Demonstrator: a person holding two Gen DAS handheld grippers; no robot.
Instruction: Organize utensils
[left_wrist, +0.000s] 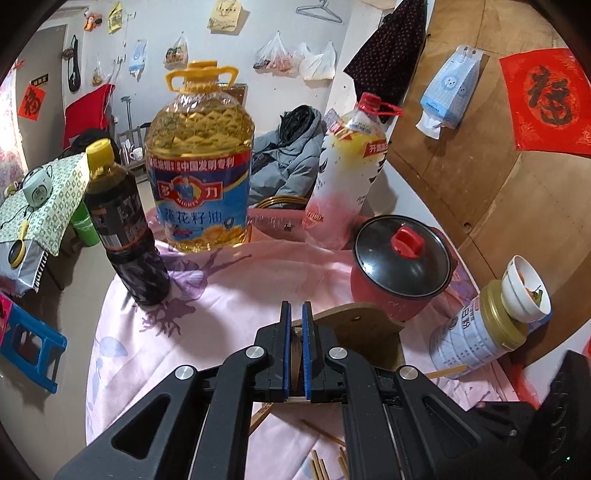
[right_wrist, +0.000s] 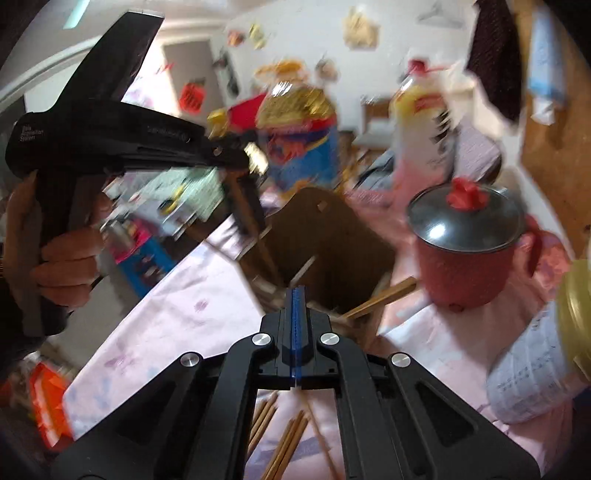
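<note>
A brown wooden utensil holder (left_wrist: 364, 326) stands on the pink cloth; it also shows in the right wrist view (right_wrist: 332, 243). My left gripper (left_wrist: 296, 314) is shut on the holder's edge, with wood showing between the blue pads. My right gripper (right_wrist: 295, 295) is shut on a thin chopstick (right_wrist: 319, 435) that runs back under it, just in front of the holder. Loose wooden chopsticks (right_wrist: 284, 443) lie on the cloth below; a few (right_wrist: 380, 297) stick out of the holder. The right wrist view is blurred.
A red pot with a glass lid (left_wrist: 400, 264) stands right of the holder. An oil jug (left_wrist: 199, 166), a dark sauce bottle (left_wrist: 123, 225) and a milk bottle (left_wrist: 347, 177) stand behind. A tin with bowls (left_wrist: 491, 325) lies at the right.
</note>
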